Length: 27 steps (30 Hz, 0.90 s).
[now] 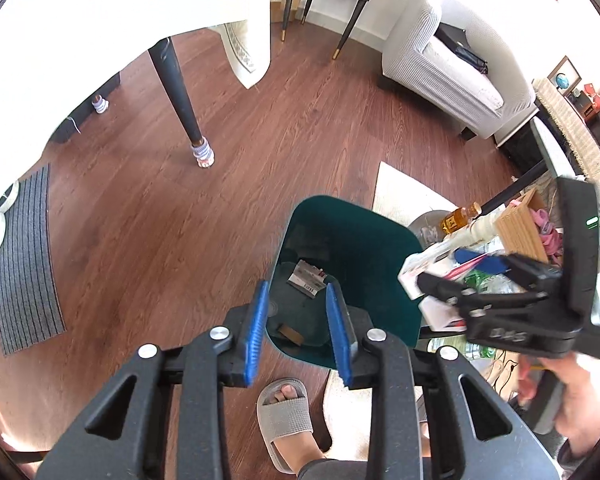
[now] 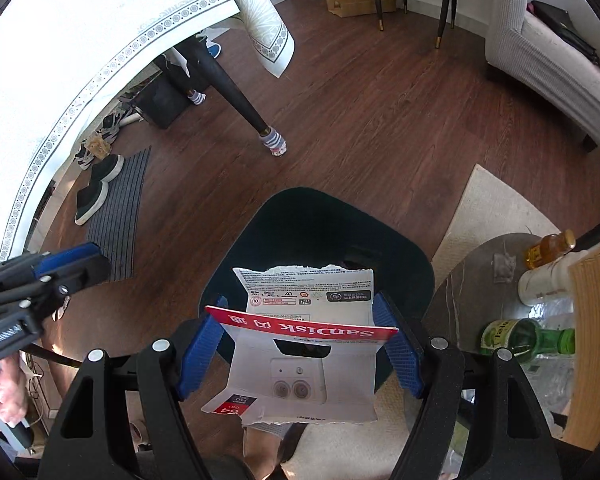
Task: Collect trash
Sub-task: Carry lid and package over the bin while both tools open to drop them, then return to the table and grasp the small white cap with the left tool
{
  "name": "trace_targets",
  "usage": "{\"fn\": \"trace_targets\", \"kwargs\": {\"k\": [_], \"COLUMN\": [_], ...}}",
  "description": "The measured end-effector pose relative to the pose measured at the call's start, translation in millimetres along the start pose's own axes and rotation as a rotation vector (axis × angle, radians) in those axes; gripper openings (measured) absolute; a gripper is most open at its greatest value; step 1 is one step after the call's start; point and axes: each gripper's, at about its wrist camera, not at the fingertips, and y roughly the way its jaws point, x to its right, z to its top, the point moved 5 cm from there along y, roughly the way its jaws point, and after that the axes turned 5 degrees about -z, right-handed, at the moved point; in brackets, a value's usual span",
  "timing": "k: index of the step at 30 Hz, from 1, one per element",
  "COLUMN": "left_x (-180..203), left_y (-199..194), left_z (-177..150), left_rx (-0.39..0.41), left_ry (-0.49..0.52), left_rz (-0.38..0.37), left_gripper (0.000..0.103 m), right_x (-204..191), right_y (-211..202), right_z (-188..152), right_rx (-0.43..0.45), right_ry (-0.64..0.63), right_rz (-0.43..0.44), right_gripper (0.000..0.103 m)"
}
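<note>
your right tool (image 2: 300,354) was closed on a torn sandisk card package (image 2: 306,344), the blue pads (image 2: 198,350) pressing its two side edges, the card bowed between them. the package hung directly above the open mouth of the dark green bin (image 2: 412,264), not touching its rim. your left tool (image 1: 298,330) held nothing; its blue pads (image 1: 256,332) stood moderately apart, and it hovered over the near edge of the same bin (image 1: 364,256). inside the bin lay a crumpled printed wrapper (image 1: 306,278) and a small brown scrap (image 1: 290,334) on the bottom. just right of the bin stood a round grey bench (image 2: 476,276) carrying an amber bottle (image 2: 550,250), a white bottle (image 2: 544,280) and a green bottle (image 2: 528,338) lying on its side. your sandalled foot (image 1: 286,408) stood on the wooden floor (image 1: 180,220) on the near side of the bin.
</note>
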Motion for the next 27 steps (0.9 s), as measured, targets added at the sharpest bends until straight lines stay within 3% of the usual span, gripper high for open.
{"fn": "trace_targets", "kwargs": {"k": [8, 14, 19, 27], "left_x": [12.7, 22.2, 29.7, 53.9], "left_y": [-47.3, -79.1, -103.8, -130.0], "left_z": [11.1, 18.0, 22.3, 20.6], "left_rx": [0.066, 0.112, 0.149, 0.202], "left_ry": [0.045, 0.064, 0.078, 0.099], "left_rz": [0.007, 0.018, 0.022, 0.008], "left_gripper": [0.024, 0.024, 0.024, 0.024], "right_x": [2.9, 2.6, -0.9, -3.3], "right_y": [29.9, 27.7, 7.9, -60.7], "right_z": [-17.6, -21.7, -18.2, -9.9], "right_rx": [-0.067, -0.054, -0.01, 0.13], "right_ry": [-0.002, 0.005, 0.009, -0.015], "right_rz": [-0.026, -0.026, -0.002, 0.018], "right_gripper": [0.076, 0.082, 0.082, 0.079]}}
